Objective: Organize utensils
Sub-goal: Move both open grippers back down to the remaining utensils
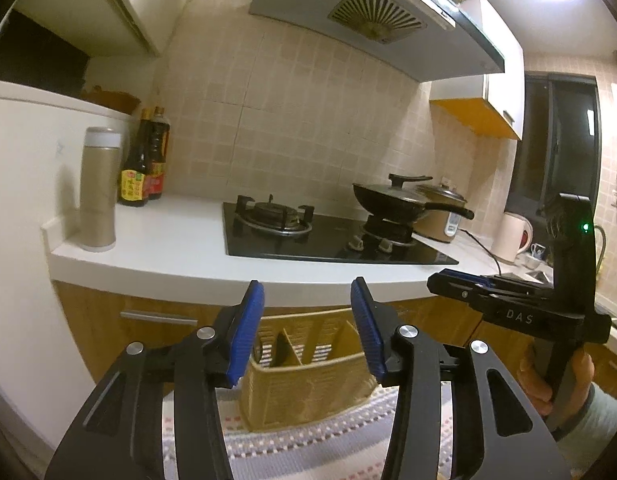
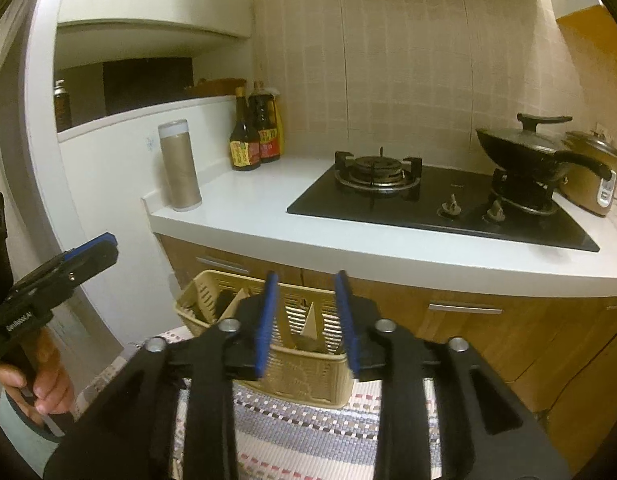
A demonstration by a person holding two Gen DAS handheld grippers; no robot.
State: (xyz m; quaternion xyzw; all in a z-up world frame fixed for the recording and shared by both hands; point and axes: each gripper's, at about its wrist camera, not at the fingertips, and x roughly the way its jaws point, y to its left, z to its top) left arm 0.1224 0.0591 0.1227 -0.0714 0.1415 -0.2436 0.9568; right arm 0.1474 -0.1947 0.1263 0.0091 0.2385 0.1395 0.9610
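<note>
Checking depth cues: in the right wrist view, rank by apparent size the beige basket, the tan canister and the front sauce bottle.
1. beige basket, though it is nearest the camera
2. tan canister
3. front sauce bottle

Left tongs (image 1: 307, 316) parted, empty; right tongs (image 2: 307, 312) parted, empty, hand-held.

My left wrist camera looks along its gripper (image 1: 307, 322) toward the counter (image 1: 180, 248) from close below its edge; my right one (image 2: 307, 312) looks from further right; both share the gas hob (image 1: 328, 236), wok (image 1: 404, 200) and utensil basket (image 1: 308, 384)
</note>
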